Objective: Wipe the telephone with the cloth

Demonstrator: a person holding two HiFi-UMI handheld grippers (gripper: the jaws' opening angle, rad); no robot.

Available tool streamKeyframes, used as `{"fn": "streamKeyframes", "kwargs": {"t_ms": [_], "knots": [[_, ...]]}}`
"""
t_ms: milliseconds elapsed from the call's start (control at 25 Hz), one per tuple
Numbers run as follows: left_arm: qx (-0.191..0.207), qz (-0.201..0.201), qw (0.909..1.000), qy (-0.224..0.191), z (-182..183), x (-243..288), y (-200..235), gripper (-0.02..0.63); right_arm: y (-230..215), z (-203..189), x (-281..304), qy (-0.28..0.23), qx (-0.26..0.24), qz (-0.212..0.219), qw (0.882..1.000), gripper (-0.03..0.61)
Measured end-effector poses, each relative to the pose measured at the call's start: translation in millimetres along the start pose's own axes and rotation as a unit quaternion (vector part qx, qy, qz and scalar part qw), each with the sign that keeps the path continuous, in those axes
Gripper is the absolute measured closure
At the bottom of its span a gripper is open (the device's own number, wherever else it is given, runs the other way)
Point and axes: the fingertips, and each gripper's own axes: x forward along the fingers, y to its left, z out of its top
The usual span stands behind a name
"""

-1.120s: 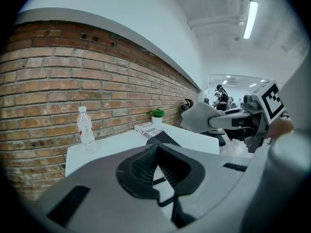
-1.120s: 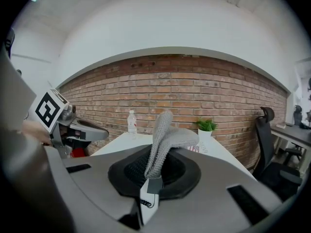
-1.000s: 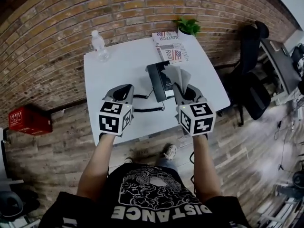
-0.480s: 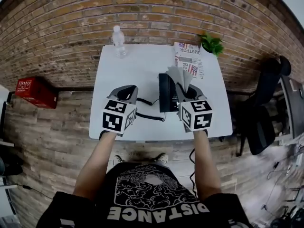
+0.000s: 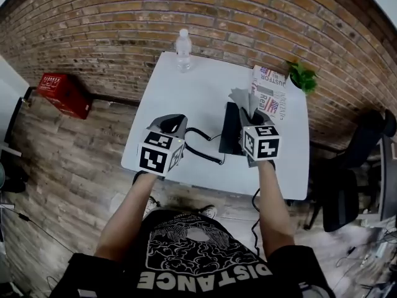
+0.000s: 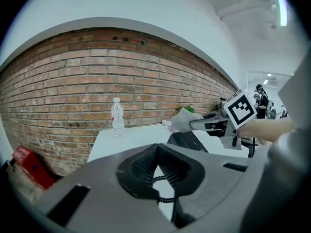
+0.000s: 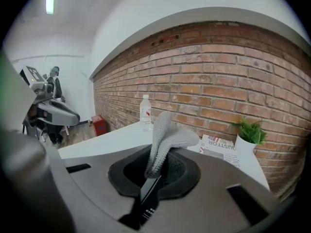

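Right gripper (image 7: pixel 158 166) clamped on the cloth (image 7: pixel 167 137), left gripper (image 6: pixel 156 154) closed and empty near the cord (image 5: pixel 201 144) — both keep station by the telephone (image 5: pixel 231 138) on the table (image 5: pixel 180 98); only the head view swung — wiping judged not begun.

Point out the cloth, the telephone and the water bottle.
cloth (image 7: pixel 165 135): right gripper view, its upright fold.
telephone (image 5: pixel 230 132): head view, the black base.
water bottle (image 5: pixel 183 51): head view, its body.

water bottle (image 5: pixel 183 49), newspaper (image 5: pixel 273 93), potted plant (image 5: pixel 302 77), red box (image 5: pixel 64 95)
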Motion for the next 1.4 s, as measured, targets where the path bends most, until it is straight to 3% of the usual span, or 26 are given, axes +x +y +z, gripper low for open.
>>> {"fn": "streamKeyframes", "kwargs": {"t_ms": [320, 1400], "knots": [[-0.018, 0.01, 0.9998, 0.005, -12, -4, 5, 0.607, 2, -23, 27, 0.041, -0.022, 0.004, 0.999, 0.566], [-0.013, -0.031, 0.9993, 0.016, -28, 1, -7, 0.607, 40, -75, 23, 0.09, 0.029, 0.029, 0.995, 0.566]]}}
